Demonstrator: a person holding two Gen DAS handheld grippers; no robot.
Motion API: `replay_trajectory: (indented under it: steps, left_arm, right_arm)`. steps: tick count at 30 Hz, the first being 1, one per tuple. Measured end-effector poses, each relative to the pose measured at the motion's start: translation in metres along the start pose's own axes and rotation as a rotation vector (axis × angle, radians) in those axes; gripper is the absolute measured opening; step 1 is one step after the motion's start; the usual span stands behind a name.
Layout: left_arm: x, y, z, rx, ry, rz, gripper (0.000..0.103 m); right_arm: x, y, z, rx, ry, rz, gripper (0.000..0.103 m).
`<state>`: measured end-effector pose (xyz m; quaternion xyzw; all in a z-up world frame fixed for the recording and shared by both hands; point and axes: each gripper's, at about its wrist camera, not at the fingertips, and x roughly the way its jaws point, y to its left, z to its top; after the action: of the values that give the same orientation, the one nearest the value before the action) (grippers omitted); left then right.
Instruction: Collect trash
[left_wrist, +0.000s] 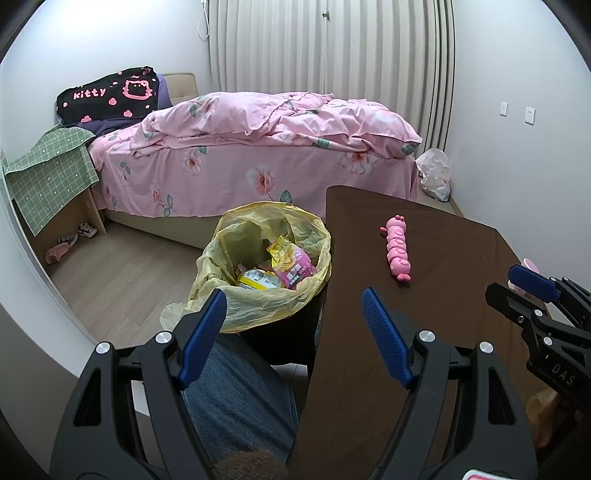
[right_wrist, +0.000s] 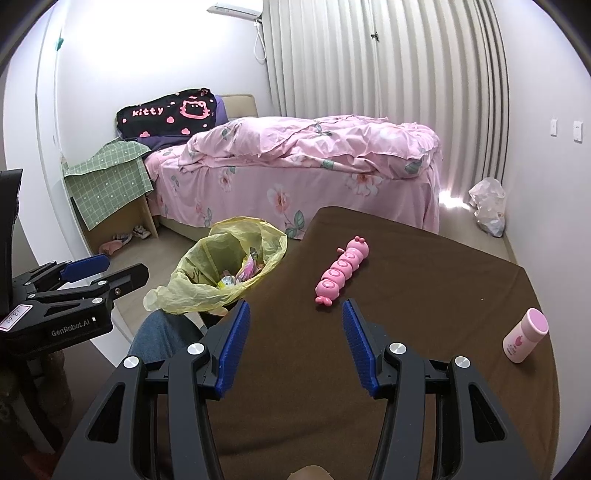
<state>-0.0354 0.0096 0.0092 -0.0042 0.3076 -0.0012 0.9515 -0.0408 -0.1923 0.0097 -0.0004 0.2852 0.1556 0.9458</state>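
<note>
Both grippers, left (left_wrist: 291, 317) and right (right_wrist: 291, 325): jaws apart, empty, over near edge of brown table (right_wrist: 424, 295). Trash wrappers (left_wrist: 291, 264) in yellow-lined bin (left_wrist: 221, 295) beside table's left edge. Pink caterpillar toy (right_wrist: 341, 271) mid-table; pink bottle (right_wrist: 524, 336) at right edge.

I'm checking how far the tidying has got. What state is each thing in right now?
Left gripper: jaws open, empty.
Right gripper: jaws open, empty.
Trash bin liner: mouth open, wrappers inside.
Pink caterpillar toy: lying on the brown table, untouched.
Pink bottle: capped, tilted, on the table.
Curtains: drawn shut.
Bed quilt: rumpled.
</note>
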Motion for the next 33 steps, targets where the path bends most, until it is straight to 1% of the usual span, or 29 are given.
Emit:
replay_trajectory:
  steps: [7, 21, 33]
  left_arm:
    - [-0.0005, 0.0033, -0.0006, 0.011, -0.003, -0.016, 0.072]
    - [0.0014, 0.0046, 0.0003, 0.013, 0.005, -0.024, 0.072]
    - [0.001, 0.0064, -0.0003, 0.012, -0.005, -0.01, 0.072]
  right_arm:
    - [-0.0009, -0.0009, 0.0006, 0.002, 0.0, -0.002, 0.049]
    - [-0.0012, -0.0002, 0.0002, -0.003, 0.004, -0.001, 0.049]
    - [-0.0012, 0.0005, 0.0003, -0.003, 0.003, -0.002, 0.049]
